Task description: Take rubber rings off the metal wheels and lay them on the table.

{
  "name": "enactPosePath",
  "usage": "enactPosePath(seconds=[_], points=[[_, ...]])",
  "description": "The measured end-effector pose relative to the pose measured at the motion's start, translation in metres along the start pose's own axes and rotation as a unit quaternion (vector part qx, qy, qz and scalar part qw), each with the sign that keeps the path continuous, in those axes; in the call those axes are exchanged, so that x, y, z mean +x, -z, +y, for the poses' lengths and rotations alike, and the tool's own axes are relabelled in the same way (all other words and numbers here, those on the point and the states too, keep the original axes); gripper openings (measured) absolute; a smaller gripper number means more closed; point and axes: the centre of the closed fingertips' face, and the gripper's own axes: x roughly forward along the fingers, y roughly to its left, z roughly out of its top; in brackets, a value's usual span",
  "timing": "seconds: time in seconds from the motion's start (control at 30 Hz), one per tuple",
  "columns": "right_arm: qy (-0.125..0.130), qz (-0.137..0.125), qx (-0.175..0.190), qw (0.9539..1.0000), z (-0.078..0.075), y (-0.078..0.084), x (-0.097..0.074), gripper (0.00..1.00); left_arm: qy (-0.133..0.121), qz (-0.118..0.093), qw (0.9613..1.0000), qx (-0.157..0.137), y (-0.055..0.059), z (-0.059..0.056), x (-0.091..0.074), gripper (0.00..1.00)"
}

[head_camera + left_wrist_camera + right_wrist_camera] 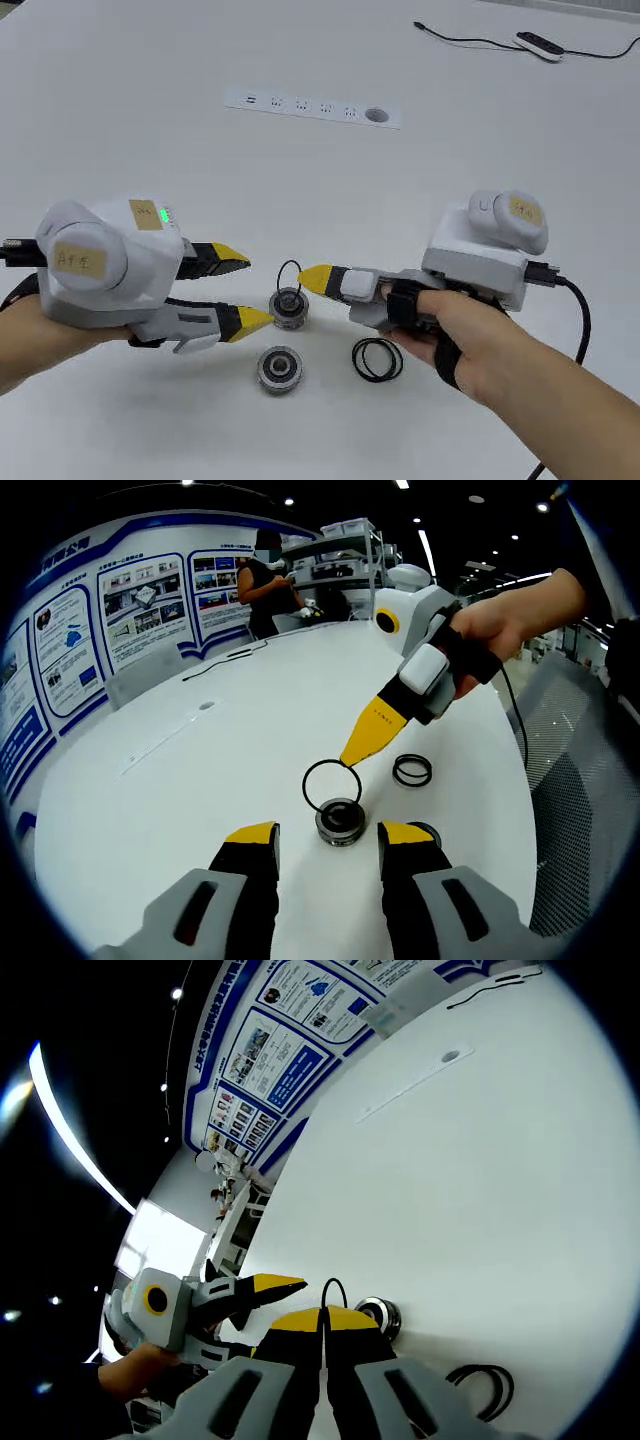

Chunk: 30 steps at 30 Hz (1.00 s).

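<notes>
Right tongs [314, 278] pinch a rubber ring [289, 262]; left tongs [250, 288] gape by wheel [289, 308]; loose rings [355, 358] nearby.

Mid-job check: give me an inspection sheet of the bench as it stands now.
Surface: white table, bare around the work.
Job's things: far wheel, rubber ring standing up from it; near wheel; loose rings flat on table.
Clutter: socket panel, small device at far edge.
Grippers: left gripper open; right gripper shut on rubber ring.
Cables: black cable by device; gripper cable on right gripper.
Surroundings: wall posters, a person by shelves.
</notes>
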Motion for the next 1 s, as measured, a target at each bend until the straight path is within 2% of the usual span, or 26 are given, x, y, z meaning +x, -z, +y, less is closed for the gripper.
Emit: enactPosePath(seconds=[0.1, 0.2, 0.43, 0.53, 0.73, 0.8, 1.0], points=[[0.001, -0.006, 0.006, 1.0, -0.001, -0.001, -0.004, 0.01, -0.006, -0.001, 1.0, -0.002, 0.0, 0.0, -0.003, 0.48], [0.005, -0.012, 0.015, 0.9998, -0.004, -0.001, -0.01, 0.01, -0.006, -0.004, 1.0, -0.006, 0.0, -0.002, -0.007, 0.48], [0.027, -0.029, 0.049, 0.998, -0.021, 0.004, -0.032, 0.01, -0.014, -0.02, 0.9993, -0.029, -0.001, -0.001, -0.018, 0.54], [0.038, -0.031, 0.064, 0.9968, -0.031, 0.009, -0.042, 0.01, -0.016, -0.026, 0.9988, -0.038, -0.001, -0.002, -0.023, 0.59], [0.064, -0.028, 0.087, 0.9938, -0.052, 0.025, -0.06, 0.01, -0.019, -0.043, 0.9973, -0.057, -0.001, -0.005, -0.031, 0.6], [0.078, -0.024, 0.086, 0.9929, -0.059, 0.03, -0.064, 0.01, -0.023, -0.042, 0.997, -0.06, 0.002, -0.004, -0.034, 0.6], [0.099, -0.028, 0.094, 0.9903, -0.07, 0.037, -0.073, 0.01, -0.028, -0.043, 0.9968, -0.061, 0.003, -0.008, -0.042, 0.6]])
